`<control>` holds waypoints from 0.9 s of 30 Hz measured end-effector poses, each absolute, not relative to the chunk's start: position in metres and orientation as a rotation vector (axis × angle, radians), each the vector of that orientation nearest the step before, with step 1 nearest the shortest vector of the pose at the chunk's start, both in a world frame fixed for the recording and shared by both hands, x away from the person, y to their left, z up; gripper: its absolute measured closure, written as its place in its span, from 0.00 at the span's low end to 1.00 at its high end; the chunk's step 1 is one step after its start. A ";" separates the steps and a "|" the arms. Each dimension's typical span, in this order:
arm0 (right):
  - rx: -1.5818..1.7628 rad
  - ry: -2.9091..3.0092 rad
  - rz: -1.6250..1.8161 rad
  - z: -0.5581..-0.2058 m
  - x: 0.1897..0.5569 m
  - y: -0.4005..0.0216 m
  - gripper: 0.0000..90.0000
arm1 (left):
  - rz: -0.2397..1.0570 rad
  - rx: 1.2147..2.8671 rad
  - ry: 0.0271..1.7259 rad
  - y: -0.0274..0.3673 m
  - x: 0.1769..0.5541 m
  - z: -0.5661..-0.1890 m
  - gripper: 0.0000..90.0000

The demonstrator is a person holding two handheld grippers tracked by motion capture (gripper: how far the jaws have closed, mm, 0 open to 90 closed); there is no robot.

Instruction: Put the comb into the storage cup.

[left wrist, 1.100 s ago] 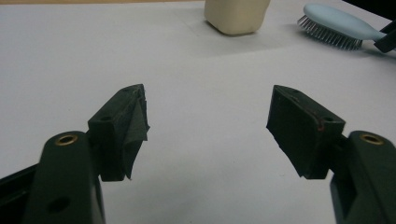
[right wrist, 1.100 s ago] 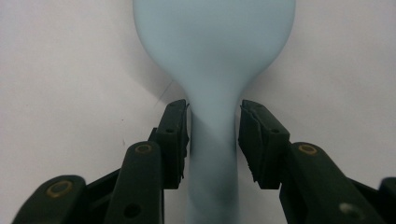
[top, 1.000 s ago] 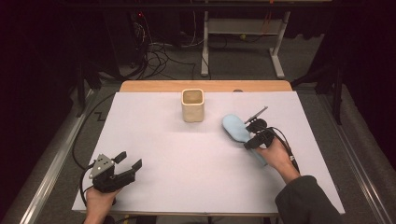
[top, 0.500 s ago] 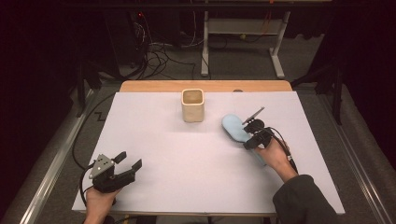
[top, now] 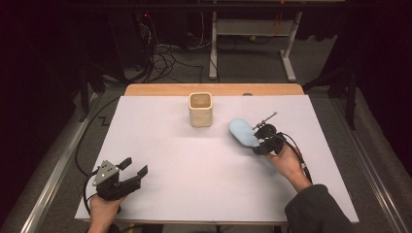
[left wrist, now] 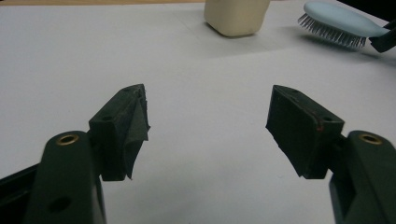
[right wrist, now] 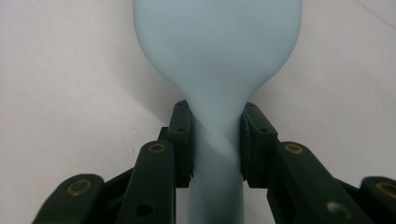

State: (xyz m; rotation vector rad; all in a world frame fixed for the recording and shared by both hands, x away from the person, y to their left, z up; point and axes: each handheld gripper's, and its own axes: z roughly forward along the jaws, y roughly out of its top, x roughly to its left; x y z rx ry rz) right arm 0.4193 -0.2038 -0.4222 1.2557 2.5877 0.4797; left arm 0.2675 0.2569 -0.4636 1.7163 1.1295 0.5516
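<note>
Care with the grip is what this step needs: the right tool (right wrist: 215,144) has just been closing its jaws on the neck of the brush (right wrist: 217,56), and both pads now press the narrow handle from the sides. I judge that the lift should go slowly and straight up, because the wide head is heavy in front of the grip and may tip down or turn between the pads. If the cup (top: 200,109) is the goal, the brush should go in handle or head first without knocking the rim.

The brush is pale blue, smooth and rounded on its back, with fine bristles under the head, and it lies on the bench (top: 194,160) right of the cup. The left tool (top: 127,174) rests at the near left with jaws apart, holding nothing.
</note>
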 end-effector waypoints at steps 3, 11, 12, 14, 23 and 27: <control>1.251 2.576 0.515 -0.416 0.414 -0.205 0.79 | 0.555 1.727 1.125 0.255 0.268 -0.464 0.33; 1.218 2.567 0.601 -0.406 0.395 -0.213 0.79 | 0.549 1.744 1.104 0.249 0.268 -0.464 0.33; 1.215 2.564 0.612 -0.406 0.392 -0.214 0.79 | 0.549 1.746 1.103 0.249 0.268 -0.463 0.33; 1.219 2.559 0.629 -0.405 0.386 -0.216 0.79 | 0.547 1.747 1.100 0.248 0.268 -0.463 0.33; 1.179 2.536 0.750 -0.404 0.359 -0.225 0.79 | 0.534 1.746 1.085 0.245 0.267 -0.461 0.33; 1.148 2.530 0.814 -0.406 0.346 -0.225 0.79 | 0.529 1.746 1.086 0.244 0.268 -0.461 0.32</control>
